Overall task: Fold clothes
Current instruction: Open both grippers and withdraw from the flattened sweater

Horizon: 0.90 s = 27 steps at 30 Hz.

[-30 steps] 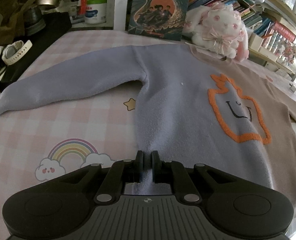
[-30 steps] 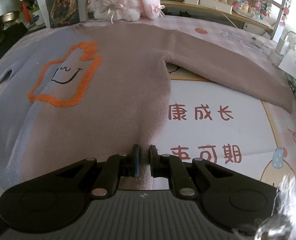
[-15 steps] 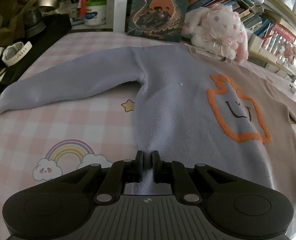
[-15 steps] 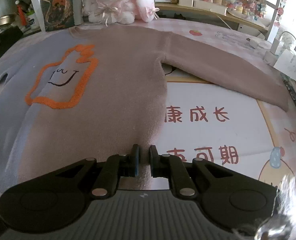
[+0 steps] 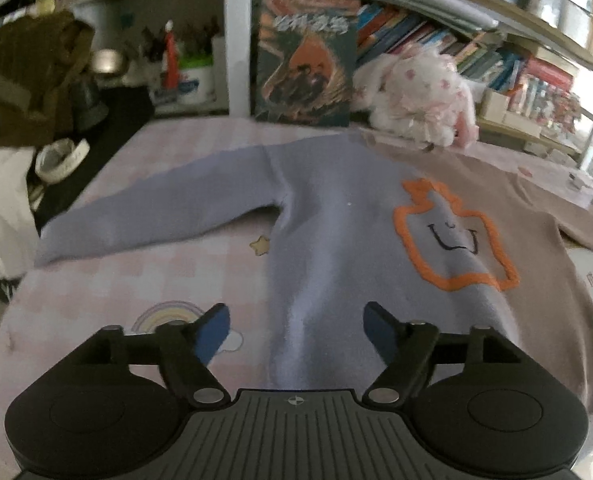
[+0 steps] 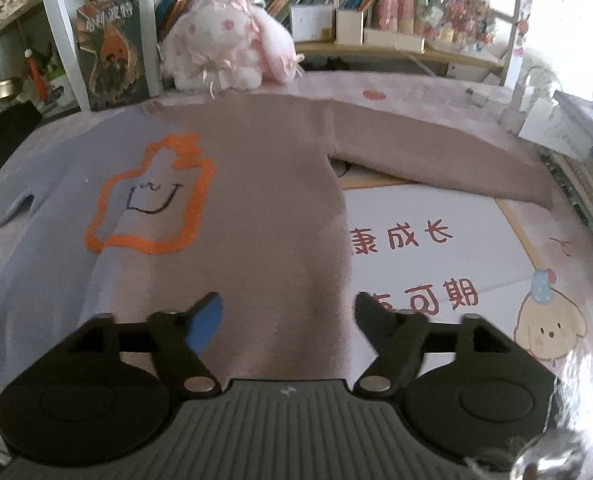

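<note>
Two grippers, left gripper (image 5: 296, 330) and right gripper (image 6: 288, 318), hang at the sweater's (image 5: 336, 216) near hem, jaws spread wide, gripping nothing. Your sweater lies flat and face up on the tablecloth (image 5: 104, 280), both sleeves stretched outward, unfolded. Whichever fold comes next, each jaw needs cloth between its pads.

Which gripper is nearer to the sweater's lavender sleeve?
Left. The left gripper sits open at the hem on the lavender half, with the lavender sleeve ahead to its left. The right gripper sits open at the hem on the brown half, further away.
</note>
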Motion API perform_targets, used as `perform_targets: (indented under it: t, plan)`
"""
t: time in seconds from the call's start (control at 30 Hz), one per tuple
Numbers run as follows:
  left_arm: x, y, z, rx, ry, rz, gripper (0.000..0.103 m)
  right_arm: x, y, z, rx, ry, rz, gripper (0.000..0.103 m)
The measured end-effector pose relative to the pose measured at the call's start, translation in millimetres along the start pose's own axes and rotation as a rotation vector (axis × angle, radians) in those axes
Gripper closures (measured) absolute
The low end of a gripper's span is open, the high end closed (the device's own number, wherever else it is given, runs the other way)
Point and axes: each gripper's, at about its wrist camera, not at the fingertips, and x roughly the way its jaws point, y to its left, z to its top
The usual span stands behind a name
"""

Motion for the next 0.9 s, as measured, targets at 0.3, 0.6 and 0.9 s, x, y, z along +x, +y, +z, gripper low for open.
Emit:
perform_targets:
  t: [0.3,0.6,0.9]
  plan:
    - [-18,-11,6,0.06,-0.046,-0.069,0.023,-33,23,2,0.015,-0.064,-0.007,0.018]
    - [-37,-30,-20,0.001,-0.046,-0.018,0.012,-48,30,-33,-0.046,-0.105,-0.094,0.01]
    - [-67,-69,-38,0.054,-0.044,0.048,0.012,-69,20,-54,-0.143,-0.172,-0.024,0.008]
